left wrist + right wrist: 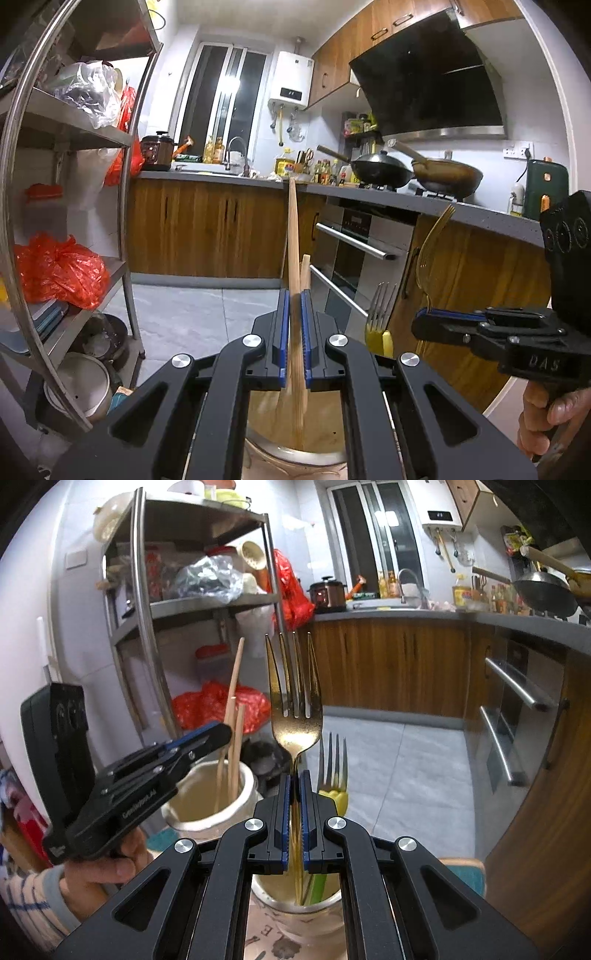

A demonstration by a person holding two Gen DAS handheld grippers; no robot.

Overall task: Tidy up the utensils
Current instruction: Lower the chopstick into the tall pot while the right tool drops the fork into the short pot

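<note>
My left gripper [294,295] is shut on a wooden chopstick [293,236] that stands upright with its lower end inside a cream jar [295,456]. A second chopstick [305,271] leans beside it. My right gripper [294,777] is shut on the neck of a gold fork [295,698], tines up, its handle down inside a second cream jar [295,908]. A silver fork with a yellow-green handle [334,764] stands in that same jar. In the left wrist view the right gripper [424,314] holds the gold fork [432,243]. In the right wrist view the left gripper [225,734] holds chopsticks [232,716] over its jar [207,812].
A steel shelf rack [122,192] with red bags [59,269] and pots stands at the left. Wooden cabinets [207,229], an oven [354,251] and a grey counter [406,203] with woks [380,170] lie ahead. The floor is grey tile [399,768].
</note>
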